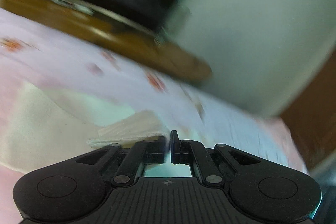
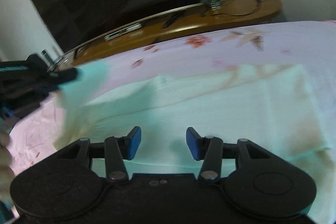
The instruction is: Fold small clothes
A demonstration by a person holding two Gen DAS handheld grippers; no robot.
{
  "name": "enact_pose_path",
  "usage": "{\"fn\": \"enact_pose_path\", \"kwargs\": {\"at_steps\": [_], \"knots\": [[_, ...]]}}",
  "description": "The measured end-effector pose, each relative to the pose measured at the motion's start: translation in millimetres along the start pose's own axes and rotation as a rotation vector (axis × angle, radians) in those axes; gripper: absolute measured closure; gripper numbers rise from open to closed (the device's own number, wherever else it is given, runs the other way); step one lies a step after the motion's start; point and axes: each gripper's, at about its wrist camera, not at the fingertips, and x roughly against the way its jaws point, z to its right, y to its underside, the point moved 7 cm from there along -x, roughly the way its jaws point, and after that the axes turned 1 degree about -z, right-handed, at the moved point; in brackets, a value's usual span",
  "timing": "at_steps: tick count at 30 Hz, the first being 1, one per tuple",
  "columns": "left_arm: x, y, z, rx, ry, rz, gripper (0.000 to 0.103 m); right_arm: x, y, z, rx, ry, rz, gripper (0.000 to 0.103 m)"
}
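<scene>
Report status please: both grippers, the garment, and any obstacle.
Left gripper shut on pale garment edge. Right gripper open above it, holding nothing. Garment on pink floral sheet. No obstacle seen.

both tools [image 1: 168,146] [image 2: 161,143] are matte black with silver pivot screws, the right's pads [image 2: 134,143] blue.

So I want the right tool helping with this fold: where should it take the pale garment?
Probably the garment's right-hand edge, coming from the right with one finger slid under. It lies flat on the pink floral sheet, so only an edge offers a lip. The right tool is open above its middle; the left tool pinches the other end.
</scene>
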Motion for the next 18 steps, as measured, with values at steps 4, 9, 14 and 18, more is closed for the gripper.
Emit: {"fn": "enact_pose_path", "kwargs": {"at_steps": [4, 9, 14, 18], "knots": [[-36, 28, 19, 0.014, 0.012, -0.199, 0.081, 14, 8, 38, -0.062, 0.037, -0.015, 0.049], [-8, 22, 37, -0.026, 0.033, -0.084, 0.01, 19, 21, 56, -0.111, 0.029, -0.034, 0.046], [16, 11, 13, -0.003, -0.019, -0.058, 0.01, 14, 21, 41, -0.078, 0.014, -0.029, 0.044], [43, 8, -38, 0.089, -0.098, -0.039, 0.01, 5, 18, 7, 0.05, 0.01, -0.018, 0.044]]}}
